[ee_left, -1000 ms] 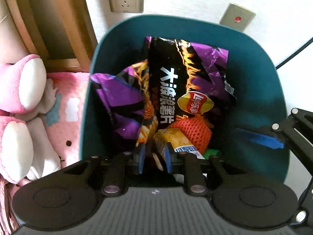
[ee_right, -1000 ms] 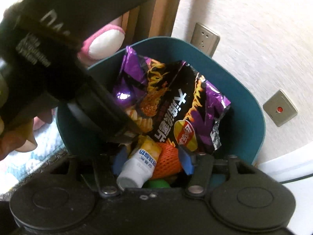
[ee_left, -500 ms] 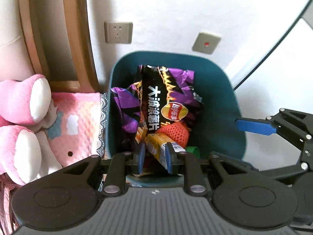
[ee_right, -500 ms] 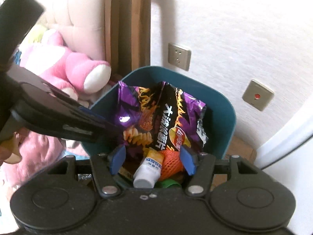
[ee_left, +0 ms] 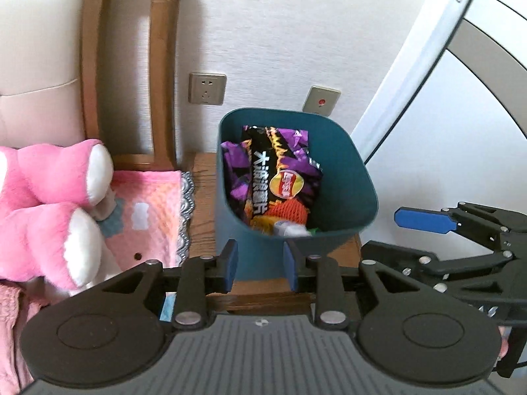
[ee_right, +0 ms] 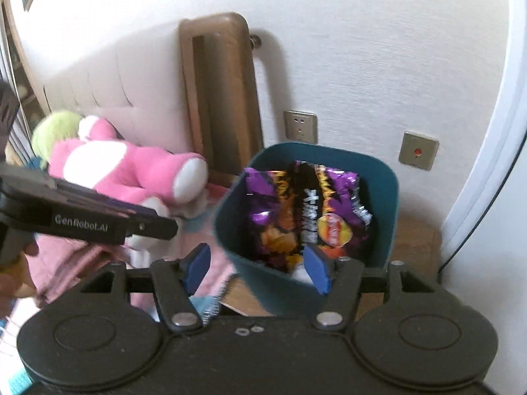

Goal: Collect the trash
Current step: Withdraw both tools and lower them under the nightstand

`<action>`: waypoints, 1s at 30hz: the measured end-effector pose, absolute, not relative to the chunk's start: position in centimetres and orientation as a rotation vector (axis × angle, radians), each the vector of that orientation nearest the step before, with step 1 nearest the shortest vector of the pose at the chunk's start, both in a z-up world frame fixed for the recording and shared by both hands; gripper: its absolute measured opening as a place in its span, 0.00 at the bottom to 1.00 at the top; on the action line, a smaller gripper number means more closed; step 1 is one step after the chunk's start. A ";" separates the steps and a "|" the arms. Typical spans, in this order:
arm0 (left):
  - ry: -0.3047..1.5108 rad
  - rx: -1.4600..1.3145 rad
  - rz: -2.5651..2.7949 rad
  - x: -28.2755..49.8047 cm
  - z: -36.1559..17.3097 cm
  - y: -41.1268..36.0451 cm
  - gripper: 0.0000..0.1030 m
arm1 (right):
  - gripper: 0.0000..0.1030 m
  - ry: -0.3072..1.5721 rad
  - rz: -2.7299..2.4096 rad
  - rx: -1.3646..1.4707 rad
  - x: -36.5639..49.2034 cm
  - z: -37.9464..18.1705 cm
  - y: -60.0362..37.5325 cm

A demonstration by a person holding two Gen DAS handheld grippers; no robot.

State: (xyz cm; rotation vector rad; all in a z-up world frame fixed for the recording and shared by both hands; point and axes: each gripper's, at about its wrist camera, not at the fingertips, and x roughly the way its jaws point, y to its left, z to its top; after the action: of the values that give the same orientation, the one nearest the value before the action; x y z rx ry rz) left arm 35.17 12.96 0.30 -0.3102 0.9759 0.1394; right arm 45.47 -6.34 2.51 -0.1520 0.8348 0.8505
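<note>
A teal trash bin (ee_left: pixel 342 177) stands on a wooden bedside table; it also shows in the right wrist view (ee_right: pixel 388 197). Inside lie a purple-and-black chip bag (ee_left: pixel 280 177) (ee_right: pixel 309 210), an orange foam net (ee_left: pixel 288 212) and a small white bottle (ee_left: pixel 290 229). My left gripper (ee_left: pixel 260 270) is open and empty, above and in front of the bin. My right gripper (ee_right: pixel 258 271) is open and empty, just in front of the bin's near rim; it shows at the right of the left wrist view (ee_left: pixel 425 220).
A pink plush toy (ee_left: pixel 56 197) (ee_right: pixel 131 171) lies on a pink blanket (ee_left: pixel 148 210) left of the bin. A wooden headboard post (ee_left: pixel 161 65) and a wall socket (ee_left: pixel 207 89) stand behind. The wooden table top (ee_left: pixel 204 197) shows around the bin.
Both grippers have pulled back and up from the bin, so it looks smaller and farther. The left jaws have opened wider and the small carton between them is gone.
</note>
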 end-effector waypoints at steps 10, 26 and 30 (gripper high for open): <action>0.987 -0.320 0.157 27.7 -1.8 13.9 0.63 | 0.71 0.866 0.847 -0.074 38.3 1.5 -6.6; 1.090 -0.467 0.262 25.7 -20.3 10.4 0.79 | 0.78 1.040 0.929 -0.244 38.9 -14.8 -7.2; 1.128 -0.524 0.264 25.7 -27.0 9.0 0.83 | 0.78 1.099 0.936 -0.288 40.5 -21.1 -8.1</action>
State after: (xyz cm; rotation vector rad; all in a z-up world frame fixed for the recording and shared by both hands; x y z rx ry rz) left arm 25.68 9.04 -27.03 -0.5235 1.1280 0.2635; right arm 40.45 -8.15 -21.11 -0.2875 1.0992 0.9356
